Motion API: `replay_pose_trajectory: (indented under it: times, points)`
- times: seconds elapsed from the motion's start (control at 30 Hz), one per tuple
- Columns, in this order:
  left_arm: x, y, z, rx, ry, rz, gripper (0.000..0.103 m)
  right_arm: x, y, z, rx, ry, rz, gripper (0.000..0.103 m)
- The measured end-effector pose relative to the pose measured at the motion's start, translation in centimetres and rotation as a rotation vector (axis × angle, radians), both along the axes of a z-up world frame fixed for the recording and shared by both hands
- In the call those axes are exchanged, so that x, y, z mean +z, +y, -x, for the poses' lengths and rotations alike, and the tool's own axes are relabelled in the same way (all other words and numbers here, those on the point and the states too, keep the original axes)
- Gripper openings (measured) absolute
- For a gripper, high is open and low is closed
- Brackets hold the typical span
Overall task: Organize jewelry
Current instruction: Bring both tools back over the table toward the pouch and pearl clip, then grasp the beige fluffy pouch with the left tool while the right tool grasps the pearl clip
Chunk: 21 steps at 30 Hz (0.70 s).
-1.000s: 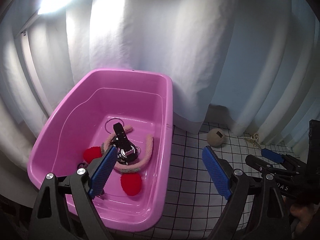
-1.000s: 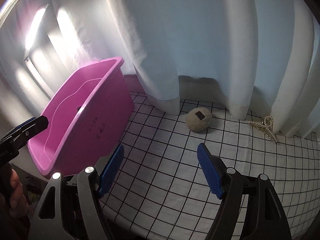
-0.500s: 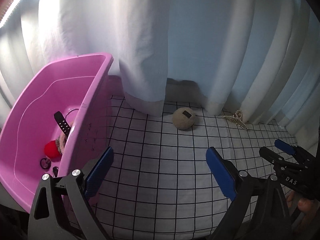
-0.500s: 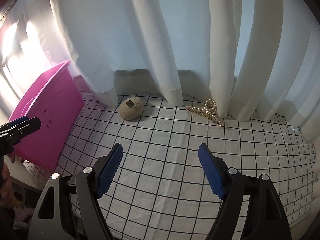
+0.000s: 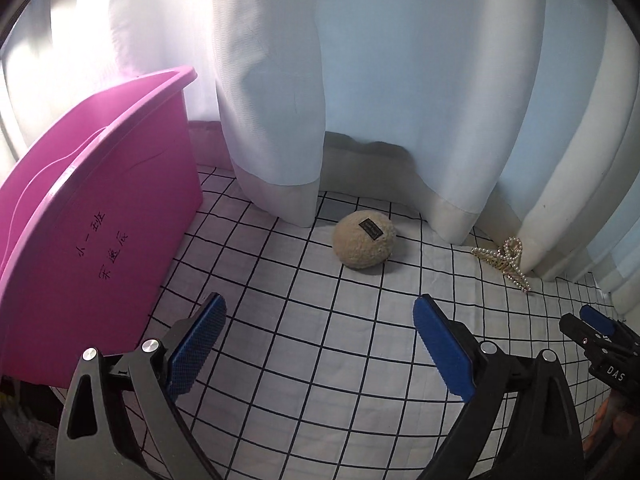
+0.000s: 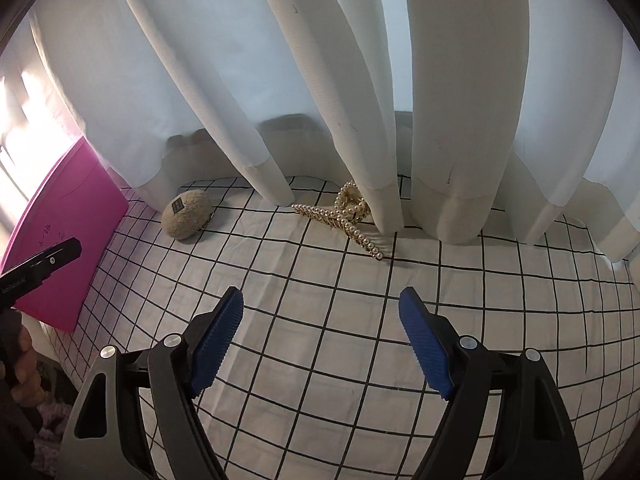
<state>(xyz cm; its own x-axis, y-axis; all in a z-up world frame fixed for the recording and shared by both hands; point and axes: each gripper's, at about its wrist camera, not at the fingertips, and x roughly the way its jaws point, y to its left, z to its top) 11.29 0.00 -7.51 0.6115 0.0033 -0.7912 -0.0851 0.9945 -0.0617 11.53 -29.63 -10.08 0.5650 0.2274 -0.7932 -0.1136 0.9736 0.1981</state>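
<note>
Pink plastic fills the left of my left-hand view: the tub (image 5: 96, 216) now shows me only its outer wall with the handwritten marks, where a second ago I was looking straight down into it at the bands and red pieces lying on its floor. I have swung both claws away from it and toward the curtain (image 5: 280, 80), so I judge the last drop-off finished and the next pick-up begun.

My left claw (image 5: 316, 344) hangs with its blue pads wide apart and nothing between them, above the checked cloth on the desk (image 5: 320, 320). My right claw (image 6: 320, 336) is just as wide apart and just as empty.

Two pieces are left out on the cloth. The fuzzy beige hair clip (image 5: 365, 239) with its small dark label lies near the curtain hem, straight ahead of my left claw. The pearl claw clip (image 6: 344, 216) lies further right, its far end touching or tucked under a curtain fold, and it has come from the edge of my right-hand view to nearly dead ahead.

So each claw now has its own target lined up. The pearl one looks the trickier: thin, hard, splayed flat, and close enough to the fabric that I could pinch curtain along with it. The beige one should squash and hold easily.
</note>
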Motion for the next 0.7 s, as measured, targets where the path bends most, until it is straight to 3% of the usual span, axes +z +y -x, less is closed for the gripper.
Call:
replay_pose_trajectory:
  times: [0.13,0.47,0.7]
  points:
    - [-1.6,-0.8,-1.6,0.015,0.009,-0.006,0.093,-2.1,-0.7,-1.9,0.010,0.009,0.006,0.076]
    - [-6.5,-1.6,-6.1,-0.025,0.041,-0.030,0.093,-6.1,-0.2,-5.8,-0.089,0.013,-0.039,0.076]
    - [-9.0,-2.1,-9.0,-0.065,0.056,-0.030,0.093,-7.2,1.8,-7.4,-0.111,-0.013,0.050,0.076]
